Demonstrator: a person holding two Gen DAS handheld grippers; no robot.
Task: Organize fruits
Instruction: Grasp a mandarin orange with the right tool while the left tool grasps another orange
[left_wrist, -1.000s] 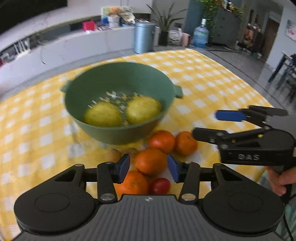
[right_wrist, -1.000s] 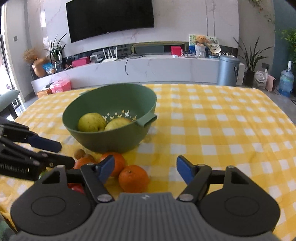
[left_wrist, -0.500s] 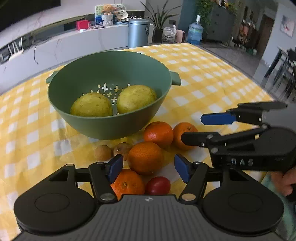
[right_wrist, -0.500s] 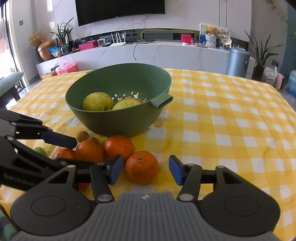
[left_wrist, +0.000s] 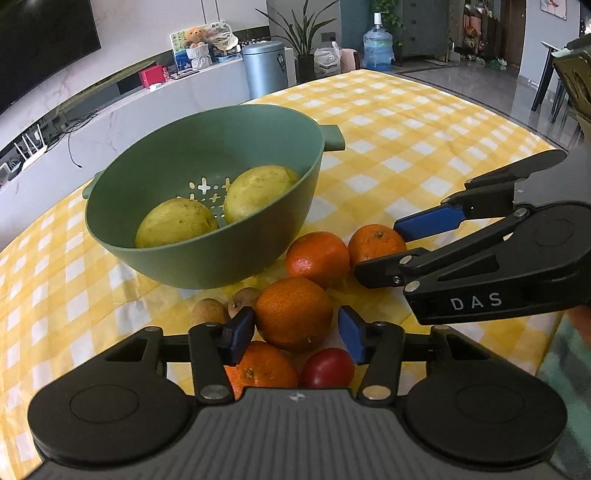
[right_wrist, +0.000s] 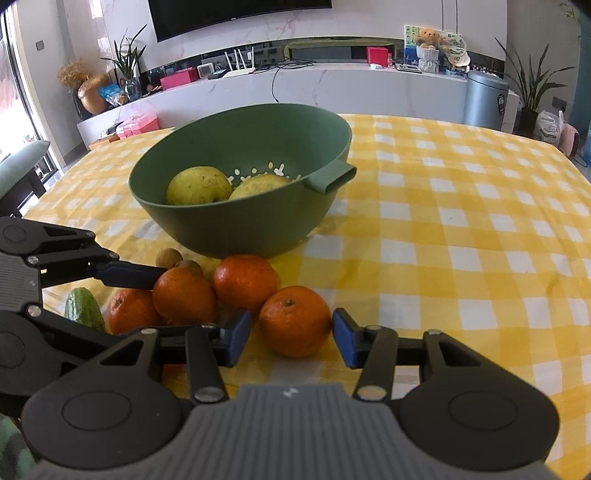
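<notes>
Oranges (left_wrist: 293, 313) lie clustered on the checked cloth (right_wrist: 461, 229) just before the green bowl (left_wrist: 229, 258), and both grippers, left (left_wrist: 295, 332) and right (right_wrist: 291, 338), straddle one each, jaws apart, not yet clamped, lined up for lifting.

A grey bin (right_wrist: 484, 98) stands beside a potted plant (right_wrist: 526, 88).

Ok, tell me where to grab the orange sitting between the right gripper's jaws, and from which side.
Grip the orange across its widest middle, coming in level from the near side, as the right gripper already sits with open jaws on either side. It is round, its stem faces up, and its right flank is free. On the left, another orange sits close, so keep that jaw tight against the fruit.
</notes>
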